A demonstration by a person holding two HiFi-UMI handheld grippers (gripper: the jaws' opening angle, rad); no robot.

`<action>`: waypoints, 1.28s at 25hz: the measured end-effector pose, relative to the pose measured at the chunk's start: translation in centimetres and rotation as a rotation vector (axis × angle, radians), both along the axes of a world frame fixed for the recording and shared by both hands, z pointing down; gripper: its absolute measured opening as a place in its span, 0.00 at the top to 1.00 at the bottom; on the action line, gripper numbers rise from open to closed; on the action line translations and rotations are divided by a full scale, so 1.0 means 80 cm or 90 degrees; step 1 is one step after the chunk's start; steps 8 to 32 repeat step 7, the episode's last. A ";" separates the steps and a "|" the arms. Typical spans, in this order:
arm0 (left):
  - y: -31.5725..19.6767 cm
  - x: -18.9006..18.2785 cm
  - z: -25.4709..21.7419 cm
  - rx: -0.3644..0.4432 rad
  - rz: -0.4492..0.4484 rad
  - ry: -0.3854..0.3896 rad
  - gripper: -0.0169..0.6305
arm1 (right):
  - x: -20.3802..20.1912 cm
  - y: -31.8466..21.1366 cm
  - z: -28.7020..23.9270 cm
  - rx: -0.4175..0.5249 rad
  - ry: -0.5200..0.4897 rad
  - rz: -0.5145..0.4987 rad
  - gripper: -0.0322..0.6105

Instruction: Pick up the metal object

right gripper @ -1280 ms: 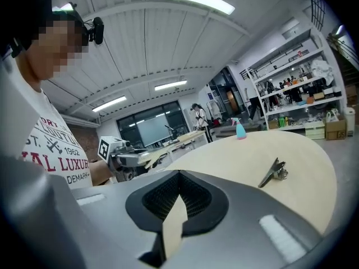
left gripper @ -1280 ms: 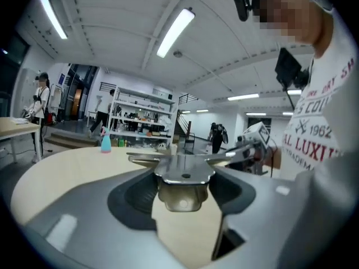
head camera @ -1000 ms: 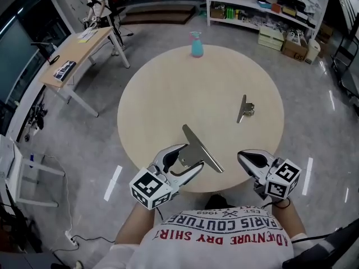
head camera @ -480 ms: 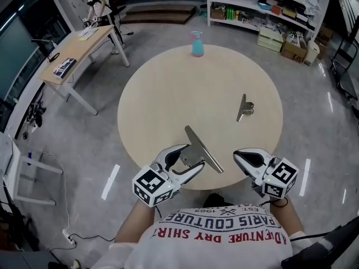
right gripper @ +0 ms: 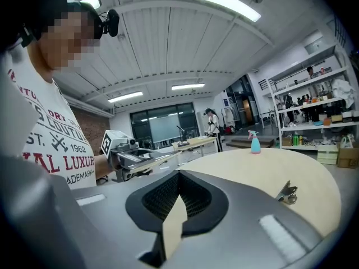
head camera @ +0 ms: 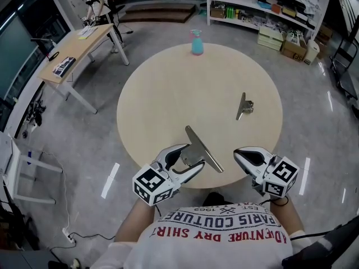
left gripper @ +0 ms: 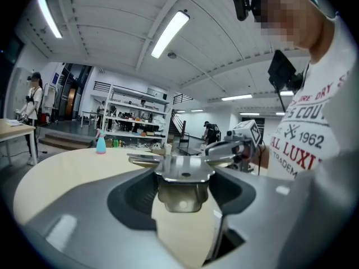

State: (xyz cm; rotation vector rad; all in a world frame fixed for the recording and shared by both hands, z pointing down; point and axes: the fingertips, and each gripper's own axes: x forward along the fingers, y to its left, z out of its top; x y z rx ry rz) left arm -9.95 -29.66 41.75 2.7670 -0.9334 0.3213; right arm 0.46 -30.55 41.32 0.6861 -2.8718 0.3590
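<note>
We saw a silvery metal object (head camera: 205, 150), a pale beige table (head camera: 168, 88) and a turquoise spray bottle (head camera: 197, 45) capped in pink.

A round pale table (head camera: 168, 94) stands on glossy grey floor (head camera: 84, 150). A desk (head camera: 78, 46) sits at ten o'clock, stocked shelving (head camera: 263, 4) at one o'clock, strip lights (left gripper: 170, 34) overhead.

The right gripper (head camera: 242, 153) rolled slightly. In its view, the small silver metal clip (right gripper: 287, 192) dropped toward the lower right.
</note>
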 end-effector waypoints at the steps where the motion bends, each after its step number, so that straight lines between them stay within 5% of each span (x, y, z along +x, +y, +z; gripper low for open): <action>1: 0.000 0.000 0.001 -0.001 0.000 -0.001 0.54 | 0.000 -0.001 0.001 0.000 0.000 0.000 0.95; 32: -0.002 0.002 0.008 -0.006 0.003 -0.002 0.54 | -0.001 -0.005 0.009 -0.002 0.007 0.002 0.95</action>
